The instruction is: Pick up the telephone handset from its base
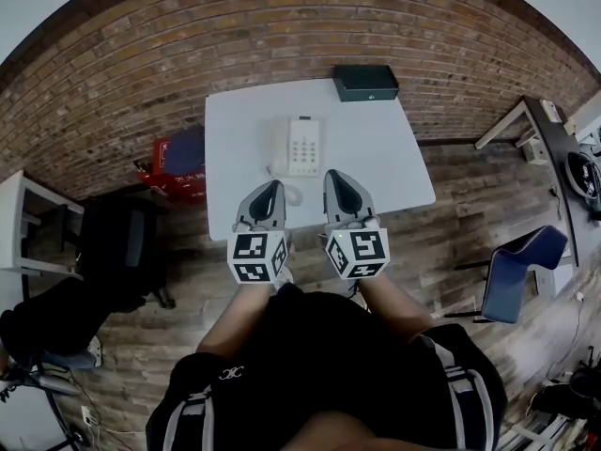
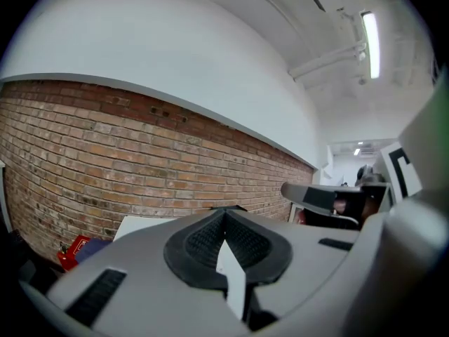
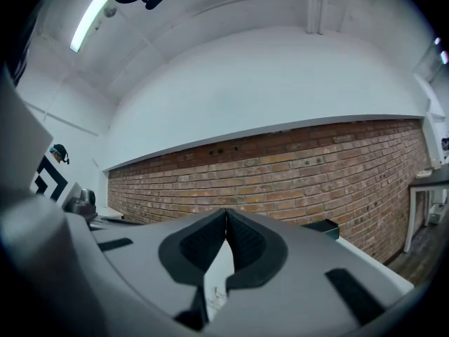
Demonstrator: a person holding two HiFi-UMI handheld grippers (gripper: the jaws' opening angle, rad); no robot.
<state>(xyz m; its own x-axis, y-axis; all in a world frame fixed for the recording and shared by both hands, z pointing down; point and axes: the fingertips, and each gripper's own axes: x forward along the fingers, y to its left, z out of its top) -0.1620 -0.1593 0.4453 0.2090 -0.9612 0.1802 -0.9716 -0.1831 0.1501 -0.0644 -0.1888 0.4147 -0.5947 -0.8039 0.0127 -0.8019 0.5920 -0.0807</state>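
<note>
A white telephone (image 1: 304, 146) lies in the middle of the white table (image 1: 385, 158), its handset (image 1: 280, 148) resting on the base's left side with a coiled cord at the near end. Both grippers hover over the table's near edge, side by side and pointing at the phone. The left gripper (image 1: 272, 189) (image 2: 225, 213) is shut with nothing between its pads. The right gripper (image 1: 335, 178) (image 3: 226, 213) is shut too and holds nothing. Neither touches the phone. Both gripper views look level at the brick wall, and the phone is hidden behind the jaws.
A dark green box (image 1: 365, 82) (image 3: 324, 227) stands at the table's far edge against the brick wall (image 1: 282, 26). Left of the table are a red box (image 1: 174, 167) and a black chair (image 1: 117, 252). A blue chair (image 1: 516, 271) and a desk (image 1: 554, 148) stand at the right.
</note>
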